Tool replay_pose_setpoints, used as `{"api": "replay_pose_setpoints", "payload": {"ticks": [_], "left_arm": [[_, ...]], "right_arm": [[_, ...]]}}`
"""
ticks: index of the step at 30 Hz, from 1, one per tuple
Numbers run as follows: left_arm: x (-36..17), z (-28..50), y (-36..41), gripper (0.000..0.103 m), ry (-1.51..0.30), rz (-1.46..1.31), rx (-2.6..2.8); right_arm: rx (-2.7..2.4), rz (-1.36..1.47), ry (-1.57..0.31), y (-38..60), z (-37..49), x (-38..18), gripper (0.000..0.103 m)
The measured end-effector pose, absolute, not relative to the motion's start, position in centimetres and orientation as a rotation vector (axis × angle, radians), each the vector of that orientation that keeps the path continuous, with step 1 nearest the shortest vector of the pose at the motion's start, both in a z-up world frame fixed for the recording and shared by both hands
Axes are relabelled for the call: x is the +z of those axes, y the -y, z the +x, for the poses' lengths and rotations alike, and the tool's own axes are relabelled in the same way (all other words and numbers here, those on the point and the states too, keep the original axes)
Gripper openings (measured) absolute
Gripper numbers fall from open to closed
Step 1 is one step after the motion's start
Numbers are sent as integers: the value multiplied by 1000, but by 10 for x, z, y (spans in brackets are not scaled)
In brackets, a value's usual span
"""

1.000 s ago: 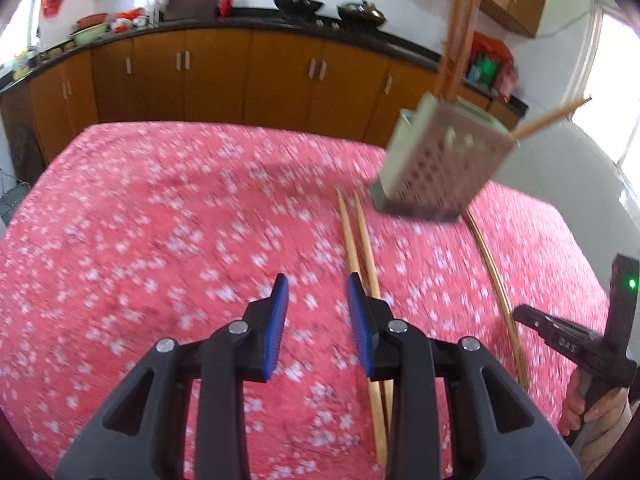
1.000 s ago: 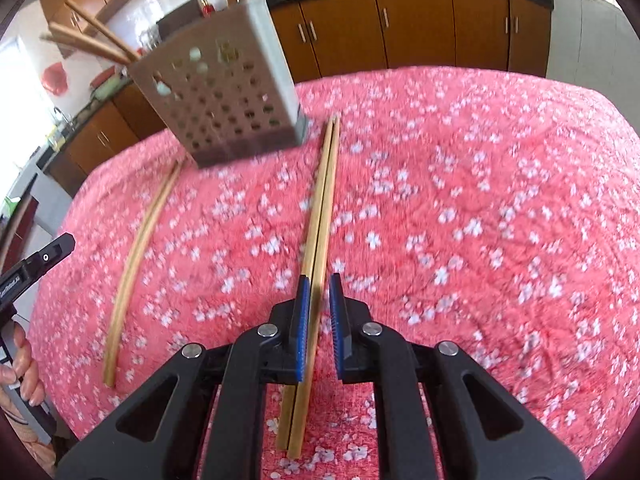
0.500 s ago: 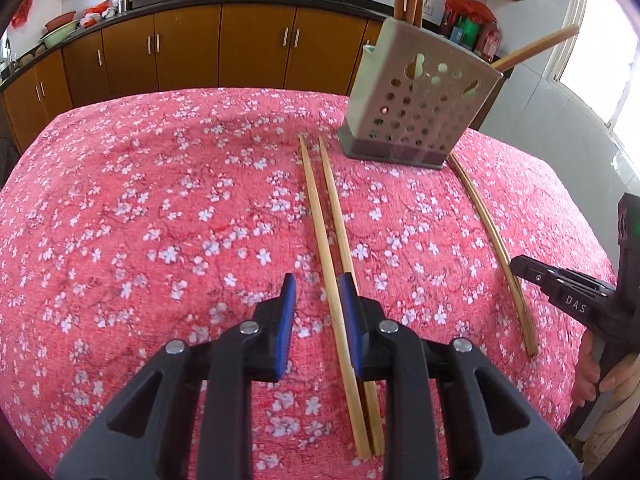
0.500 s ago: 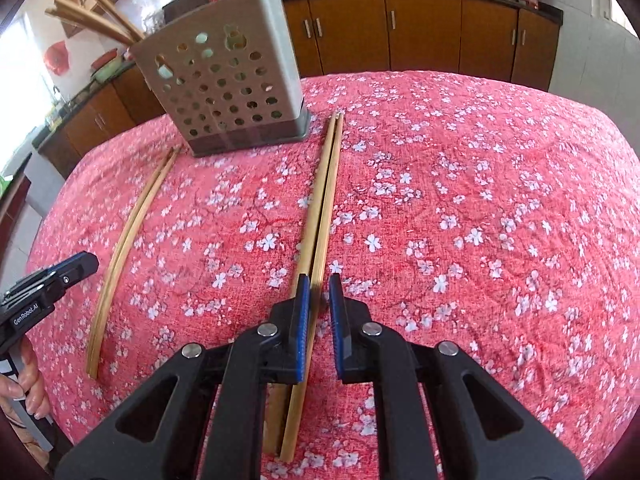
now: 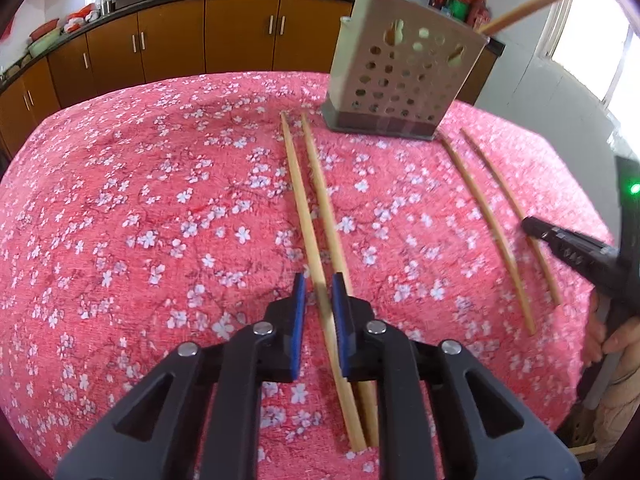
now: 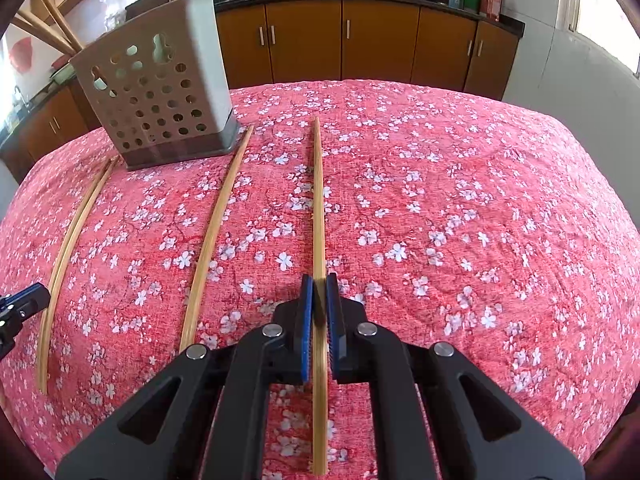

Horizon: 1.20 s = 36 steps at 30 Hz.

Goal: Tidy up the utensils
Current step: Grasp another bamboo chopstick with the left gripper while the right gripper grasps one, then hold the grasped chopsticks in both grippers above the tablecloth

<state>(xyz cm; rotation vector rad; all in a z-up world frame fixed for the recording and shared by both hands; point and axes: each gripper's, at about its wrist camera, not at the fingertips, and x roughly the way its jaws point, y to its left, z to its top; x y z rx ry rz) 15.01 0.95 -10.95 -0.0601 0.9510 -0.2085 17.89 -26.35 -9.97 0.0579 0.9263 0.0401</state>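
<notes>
A round table covered in a red cloth printed with white blossoms (image 5: 140,200) fills both wrist views, with brown kitchen cabinets (image 5: 240,36) behind it.

A grey perforated plastic utensil holder (image 6: 160,100) stands in the upper left of the right wrist view and the upper right of the left wrist view, with wooden sticks already poking out of its top. Four long pale bamboo chopsticks lie loose on the cloth.

In the right wrist view, the right gripper (image 6: 319,284) sits bottom centre. Its blue-padded jaws are pinched tight on one bamboo chopstick (image 6: 318,200), which runs straight up the frame. A second chopstick (image 6: 212,232) lies to its left, and a close pair (image 6: 72,248) lies nearer the left edge.

In the left wrist view, the left gripper (image 5: 318,284) sits bottom centre, its jaws closing on one chopstick (image 5: 298,196) of a pair. The view is blurred there, so the pads may not yet be pressing it. Its neighbour (image 5: 324,208) passes just beside the right pad.

To do this step well, close on one stick only, keep the grip square, then lift both sticks level before tipping them into the holder.
</notes>
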Motion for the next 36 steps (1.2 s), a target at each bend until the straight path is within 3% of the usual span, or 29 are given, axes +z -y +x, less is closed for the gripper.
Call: {"api": "replay_pose_setpoints", "payload": {"ticks": [11,22,36], "left_arm": [[-113,157,-9,9,-928,3,-134],[-115,202,-86,11,-887,-93,25],[-115,201,-86,11,-878,-105,24]], "right_arm": [[59,56,-919,266,156,-97,8],[-13,100,-882,285,190,-97,8],[-19,87,-871,287,194,-99,8]]}}
